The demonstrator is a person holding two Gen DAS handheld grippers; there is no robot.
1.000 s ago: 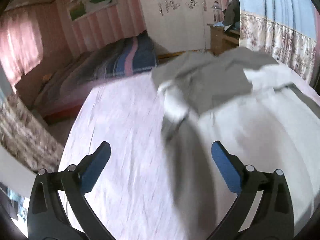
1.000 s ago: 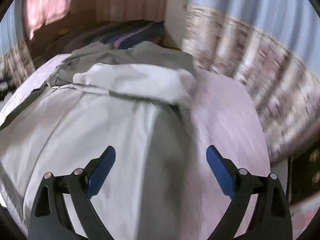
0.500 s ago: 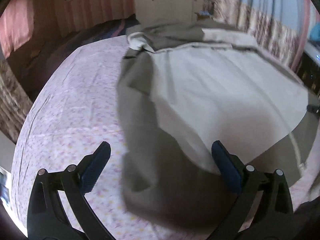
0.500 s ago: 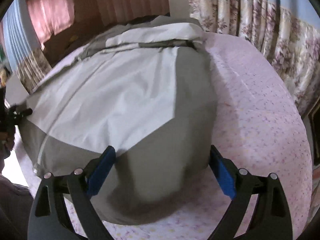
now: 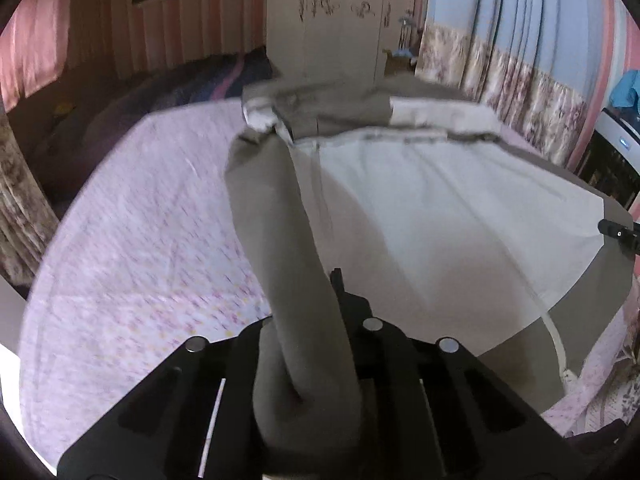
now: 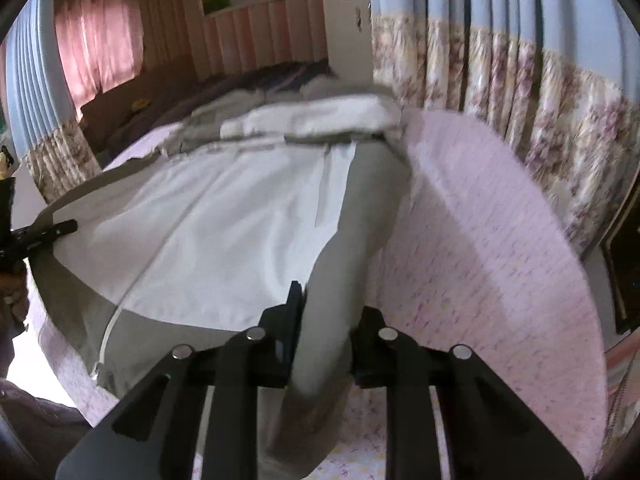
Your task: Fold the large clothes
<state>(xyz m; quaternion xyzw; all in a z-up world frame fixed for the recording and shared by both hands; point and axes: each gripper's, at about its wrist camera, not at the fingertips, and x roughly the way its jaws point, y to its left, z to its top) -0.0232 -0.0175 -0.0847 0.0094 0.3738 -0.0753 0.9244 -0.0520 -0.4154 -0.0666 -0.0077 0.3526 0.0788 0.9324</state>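
A large grey and white jacket [image 5: 420, 208] lies spread on a pink flowered bedsheet [image 5: 152, 216]. My left gripper [image 5: 316, 320] is shut on the jacket's near left grey edge, which bunches up between the jaws. In the right wrist view my right gripper [image 6: 324, 320] is shut on the near right grey edge of the jacket [image 6: 224, 216]. The jacket's far end is folded over into a heap. Each gripper's tip shows at the edge of the other's view.
A second bed with a dark striped cover [image 5: 192, 84] stands behind. A white wardrobe [image 5: 328, 20] is at the back. Flowered curtains [image 6: 520, 92] hang along the right side. A dark cabinet [image 5: 616, 168] stands at the far right.
Both grippers were open above the jacket's near corners. Both have now closed on the grey fabric, which is gathered up between the jaws.
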